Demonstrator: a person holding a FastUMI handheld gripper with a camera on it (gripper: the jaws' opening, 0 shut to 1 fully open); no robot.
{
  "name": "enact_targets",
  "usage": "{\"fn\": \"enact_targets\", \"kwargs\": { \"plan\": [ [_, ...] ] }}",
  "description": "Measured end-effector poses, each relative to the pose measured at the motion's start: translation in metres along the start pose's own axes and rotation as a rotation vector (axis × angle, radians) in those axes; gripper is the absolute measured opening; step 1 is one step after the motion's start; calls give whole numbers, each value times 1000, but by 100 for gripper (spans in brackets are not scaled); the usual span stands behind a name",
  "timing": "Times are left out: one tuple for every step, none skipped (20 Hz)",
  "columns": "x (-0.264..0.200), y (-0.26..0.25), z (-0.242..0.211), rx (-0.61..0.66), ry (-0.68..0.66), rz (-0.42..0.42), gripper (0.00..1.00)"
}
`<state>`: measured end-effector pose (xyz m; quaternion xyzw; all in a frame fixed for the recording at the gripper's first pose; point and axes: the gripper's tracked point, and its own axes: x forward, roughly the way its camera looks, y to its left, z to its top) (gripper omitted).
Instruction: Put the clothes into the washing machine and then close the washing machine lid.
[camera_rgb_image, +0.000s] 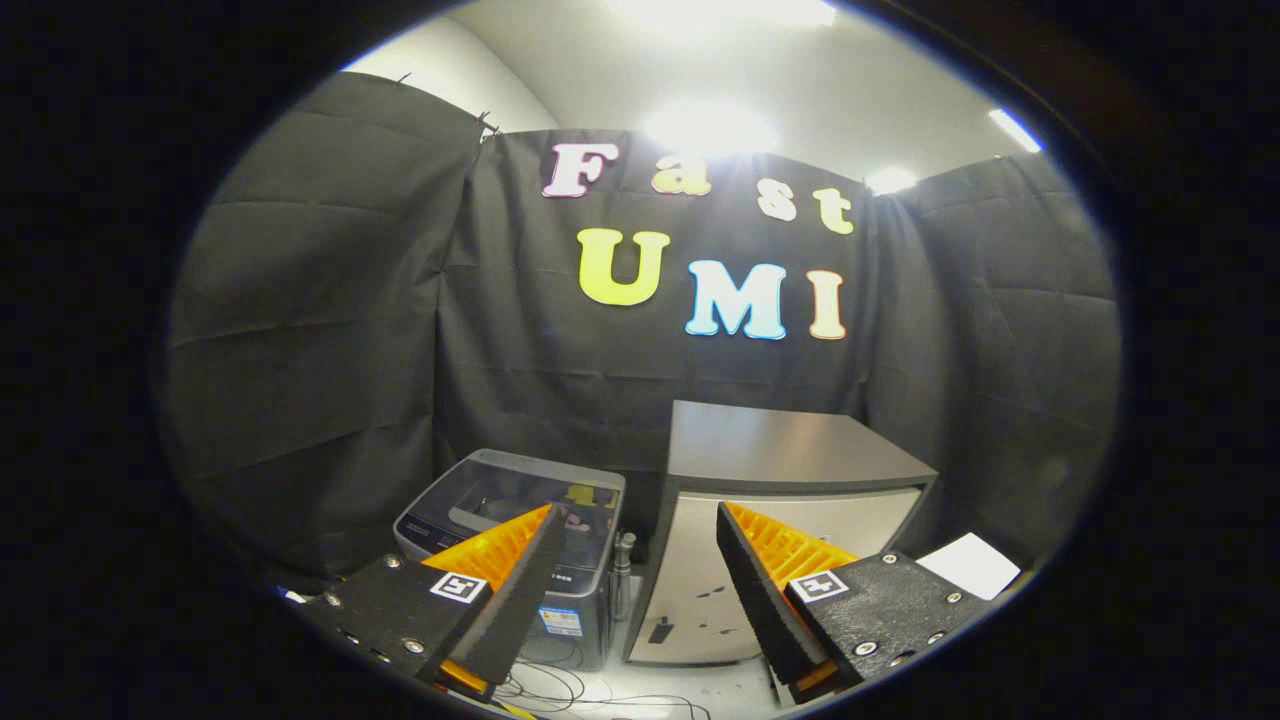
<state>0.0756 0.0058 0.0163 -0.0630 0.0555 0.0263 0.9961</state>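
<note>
The floor carries the washer, lid shut, and a grey cabinet just beside it. Loose cables lie on the floor in front of the washer. A metal tap stands between the two.

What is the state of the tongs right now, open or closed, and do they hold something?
Tongs: open, holding nothing; the washing machine stands beyond the fingers, not gripped.

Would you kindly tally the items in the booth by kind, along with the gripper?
Washing machine, lid shut: 1
Grey cabinet: 1
White card: 1
Gripper, open, holding nothing: 1
Total: 4
</note>
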Motion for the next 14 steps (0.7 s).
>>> {"fn": "enact_targets", "kwargs": {
  "plan": [
    [-10,-8,4,8,-18,-6,94],
    [-17,-14,4,18,-37,-14,94],
    [-24,-18,4,28,-43,-22,94],
    [-30,-20,2,36,-44,-23,94],
    [-35,-20,4,41,-51,-22,94],
    [-41,-20,9,39,-61,-24,94],
    [-47,-22,13,32,-71,-35,94],
    [-51,-24,14,23,-83,-47,94],
    [-55,-24,17,19,-97,-54,94],
    [-57,-22,15,18,-103,-55,94],
    [-60,-19,12,19,-99,-55,94],
    [-62,-18,9,24,-101,-59,94],
    [-64,-13,9,26,-102,-51,94],
    [-67,-8,8,19,-99,-45,94]
  ]
}}
